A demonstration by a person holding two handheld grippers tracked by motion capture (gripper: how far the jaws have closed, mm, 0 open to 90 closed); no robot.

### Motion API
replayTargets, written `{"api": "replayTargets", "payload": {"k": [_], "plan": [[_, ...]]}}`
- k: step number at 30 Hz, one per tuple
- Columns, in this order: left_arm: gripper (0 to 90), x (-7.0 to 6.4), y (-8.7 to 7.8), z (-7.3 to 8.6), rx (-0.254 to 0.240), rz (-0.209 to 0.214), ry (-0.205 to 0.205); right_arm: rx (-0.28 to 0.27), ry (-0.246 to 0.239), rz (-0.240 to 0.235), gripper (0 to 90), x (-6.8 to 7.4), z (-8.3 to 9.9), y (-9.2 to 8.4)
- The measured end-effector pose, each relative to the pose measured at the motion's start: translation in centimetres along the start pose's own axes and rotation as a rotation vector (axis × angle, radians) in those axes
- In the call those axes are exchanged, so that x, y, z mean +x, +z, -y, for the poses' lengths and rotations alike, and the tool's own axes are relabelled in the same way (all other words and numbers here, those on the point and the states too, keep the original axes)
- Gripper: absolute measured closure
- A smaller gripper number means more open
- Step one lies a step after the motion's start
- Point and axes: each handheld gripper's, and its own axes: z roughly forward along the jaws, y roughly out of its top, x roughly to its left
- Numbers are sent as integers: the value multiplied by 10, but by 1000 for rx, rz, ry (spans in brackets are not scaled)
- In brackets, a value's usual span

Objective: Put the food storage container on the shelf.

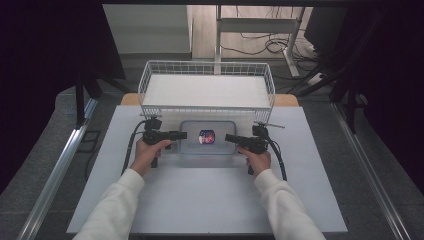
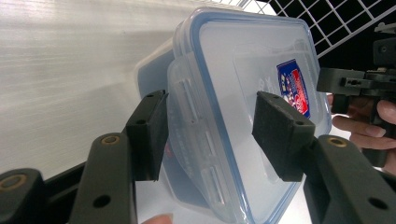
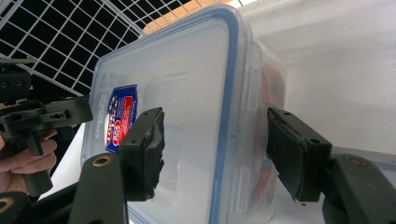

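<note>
A clear plastic container (image 1: 192, 146) with a blue-rimmed lid and a red and blue label (image 1: 207, 136) lies flat on the white table. My left gripper (image 1: 184, 134) is at its left end and my right gripper (image 1: 227, 137) at its right end. In the left gripper view the container (image 2: 243, 65) has its end latch between the jaws of the left gripper (image 2: 215, 135), which stand open. The right gripper view shows the right gripper (image 3: 217, 149) open too, straddling the lid edge of the container (image 3: 187, 70).
A white wire basket (image 1: 205, 111) stands just behind the container at the table's far edge. The white table (image 1: 200, 200) stretches towards the person. Metal rails run along both sides of the floor.
</note>
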Motion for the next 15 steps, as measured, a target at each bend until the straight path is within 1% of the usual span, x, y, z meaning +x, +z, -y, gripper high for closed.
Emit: {"api": "replayTargets", "payload": {"k": [1,3,4,5,6,7,9,10,12,13,15], "plan": [[457,0,0,0,2,-2,-2,0,1,1,369,0,0,0],[416,-2,-1,1,4,-11,-2,-3,-1,4,310,1,1,0],[390,-3,-2,1,6,-25,10,-5,-3,17,295,4,1,-2],[380,-7,-3,3,-6,-19,4,-3,-22,40,269,6,2,-4],[370,-10,-5,4,-10,-45,26,-9,-48,63,244,9,3,-7],[358,-13,-8,5,-8,-58,55,-12,-82,84,227,14,4,-11],[348,-20,-15,10,-10,-81,97,-23,-156,123,213,22,7,-19],[342,-24,-18,12,-8,-100,120,-29,-189,124,216,25,9,-25],[333,-33,-26,18,-12,-119,153,-27,-245,123,239,29,13,-34],[333,-37,-29,21,-12,-125,186,-30,-267,122,252,31,15,-38],[332,-47,-35,28,-4,-154,232,-30,-308,113,299,34,21,-47]]}}
